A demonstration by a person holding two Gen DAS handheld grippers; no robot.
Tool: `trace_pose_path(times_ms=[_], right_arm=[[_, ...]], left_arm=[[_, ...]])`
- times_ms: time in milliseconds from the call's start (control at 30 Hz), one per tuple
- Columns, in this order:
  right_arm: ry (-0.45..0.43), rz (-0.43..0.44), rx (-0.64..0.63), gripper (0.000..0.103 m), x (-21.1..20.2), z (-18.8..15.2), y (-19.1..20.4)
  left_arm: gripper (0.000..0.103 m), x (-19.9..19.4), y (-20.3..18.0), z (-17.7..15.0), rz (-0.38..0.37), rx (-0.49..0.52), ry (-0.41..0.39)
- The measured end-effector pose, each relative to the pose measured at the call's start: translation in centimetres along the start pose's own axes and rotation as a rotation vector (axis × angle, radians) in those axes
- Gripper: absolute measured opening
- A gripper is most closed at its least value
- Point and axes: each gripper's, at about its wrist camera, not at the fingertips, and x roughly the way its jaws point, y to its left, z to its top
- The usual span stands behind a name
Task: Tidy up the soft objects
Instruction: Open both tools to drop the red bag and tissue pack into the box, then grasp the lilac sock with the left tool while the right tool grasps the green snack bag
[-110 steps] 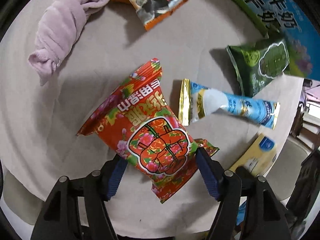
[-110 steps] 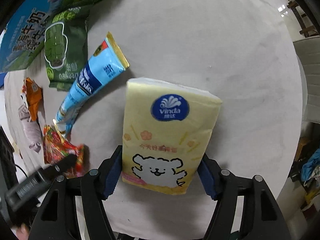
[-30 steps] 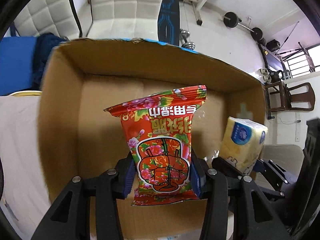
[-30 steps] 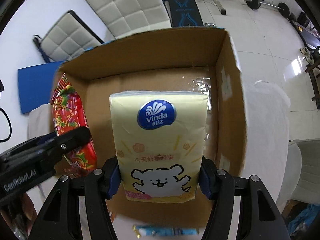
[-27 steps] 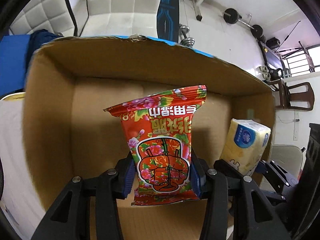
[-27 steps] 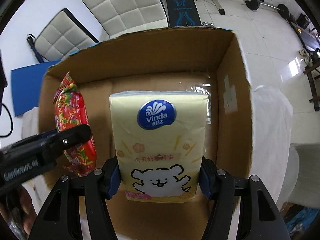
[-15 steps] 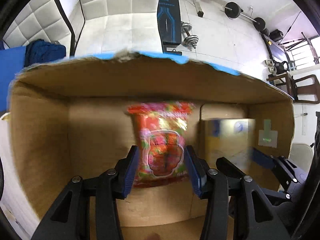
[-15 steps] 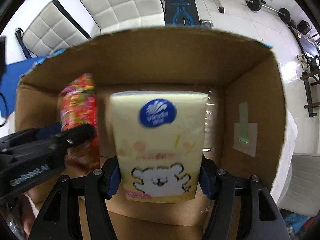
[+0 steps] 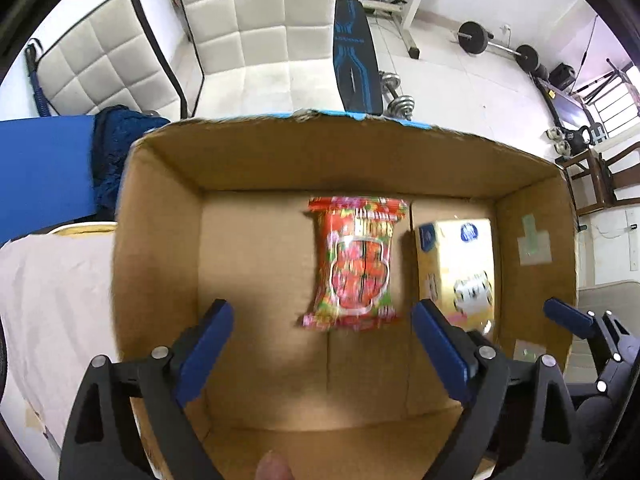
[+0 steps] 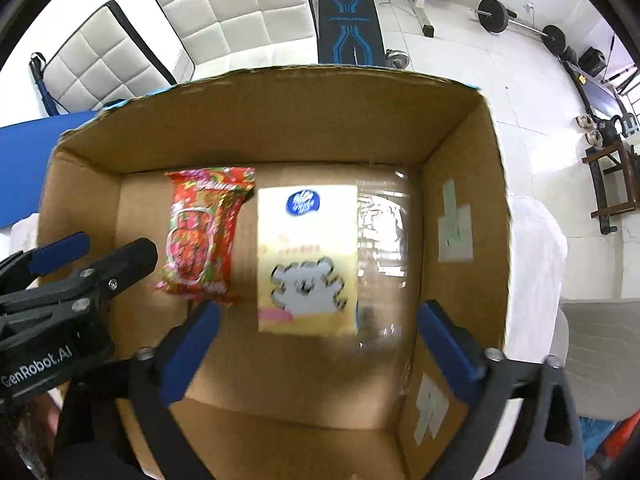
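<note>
A red flowered snack bag (image 9: 354, 262) lies on the floor of an open cardboard box (image 9: 160, 248), blurred. A yellow Vinda tissue pack (image 9: 456, 264) lies beside it on the right. My left gripper (image 9: 320, 350) is open and empty above the box. In the right wrist view the tissue pack (image 10: 307, 258) and the snack bag (image 10: 204, 234) sit side by side in the box (image 10: 460, 168). My right gripper (image 10: 312, 350) is open and empty above them. The left gripper's body (image 10: 60, 280) shows at that view's left edge.
The box stands by a cloth-covered table (image 9: 48, 292). Behind it are white padded chairs (image 9: 256, 20), a blue mat (image 9: 40, 168), a weight bench (image 10: 348, 12) and barbells (image 9: 496, 44) on a tiled floor. Clear tape (image 10: 382, 232) lines the box floor.
Both grippers opened and let go. The snack bag and the tissue pack dropped onto the box floor, and both grippers now sit higher above the box.
</note>
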Motion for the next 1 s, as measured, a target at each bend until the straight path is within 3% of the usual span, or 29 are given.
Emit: trace_pose_path(times_ms=[233,700,833,1000], right_arm=[[-0.061,-0.061,-0.002,0.103,-3.7,-4.7,0.8],[-0.207,-0.072,0.020,0.103,-12.6,-13.3,2.7],[-0.207,-0.023,0.041,0.103,-14.8,-15.6,2.5],[-0.149,0.020,0.108,0.103,-13.5,-19.1,1.0]], left_arm=[[0.092,-3.2,1.1,-4.1,-0.009,-0.014,-0.043],[0.092,-12.8,2.1,-11.6,0.037,0.001,-0.215],[0.092,-14.7,2.5,-13.5,0.040,-0.016,-0.244],[0.092,-14.7,4.3,-17.0,0.084,-0.074,-0.231]])
